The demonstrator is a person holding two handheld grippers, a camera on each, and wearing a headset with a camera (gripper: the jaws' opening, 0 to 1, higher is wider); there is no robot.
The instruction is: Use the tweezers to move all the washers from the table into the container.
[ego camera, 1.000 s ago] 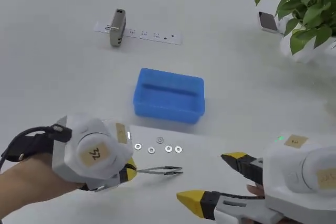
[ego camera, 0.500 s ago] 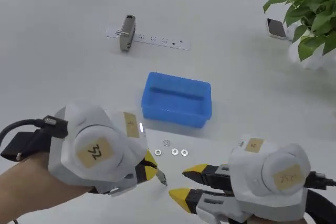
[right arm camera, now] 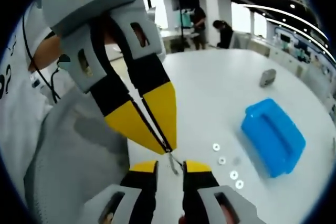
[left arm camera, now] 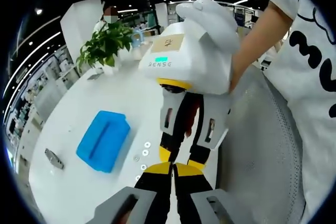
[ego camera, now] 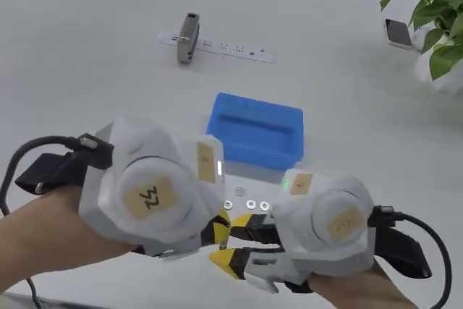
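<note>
Blue container (ego camera: 257,129) stands just behind the washers (ego camera: 251,205) on the counter (ego camera: 108,48). Nearer us, our left tool (right arm camera: 167,148) is clamped on the tweezers (right arm camera: 175,165), tips between our right tool (right arm camera: 170,173)'s parted jaws, probably for regripping.

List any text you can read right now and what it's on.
"RENSE", first letter unsure: printed on the white housing of the right gripper.
Black zigzag mark: tan sticker on the white left gripper.
Right gripper's tan stickers: too blurred.
Black letters on the person's white shirt: cut off, unreadable.
</note>
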